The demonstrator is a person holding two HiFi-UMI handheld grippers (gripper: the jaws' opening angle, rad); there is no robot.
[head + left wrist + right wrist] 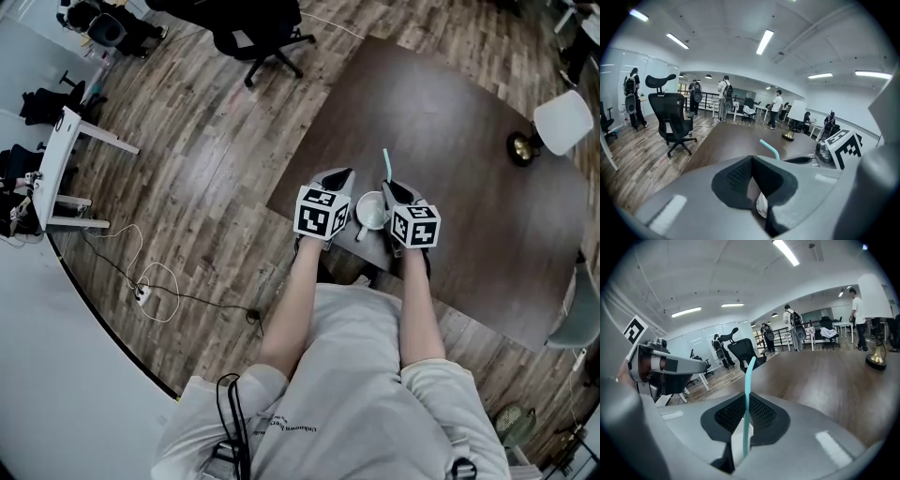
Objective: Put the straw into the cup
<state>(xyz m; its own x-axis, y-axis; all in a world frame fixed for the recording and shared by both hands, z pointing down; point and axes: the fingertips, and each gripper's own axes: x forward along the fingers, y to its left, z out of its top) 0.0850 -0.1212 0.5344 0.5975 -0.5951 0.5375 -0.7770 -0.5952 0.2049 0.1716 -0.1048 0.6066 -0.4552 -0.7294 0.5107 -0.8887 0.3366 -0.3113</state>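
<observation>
An open-plan office with a plank floor, a black office chair (262, 37) and people standing far off surrounds a dark brown table (450, 112). A small brass bell (521, 147) sits near the table's far side. At the table's near edge stands the white cup (372, 210), its mouth facing up, flanked closely by the two grippers. The right gripper (746, 401) is clamped on the teal straw (749, 380). The straw's long axis runs with the jaws, rising out past their tips and pointing away from the person, while its lower end stays back among the pads. In the head view this free length lies beyond the cup rather than over it. The cup is just to the left of the right jaws and a little nearer the person than their tips. The left gripper (751, 161) has its jaws drawn all but together. Only a thin wedge is left between them, and a small white patch low in it cannot be identified; it has no hold on the cup. The right hand is the one placed to act. As I judge it, the straw must be swung leftward and tipped until one end stands over the cup's mouth, then lowered. The cup is unheld, so a sideways knock could shift or tip it.
</observation>
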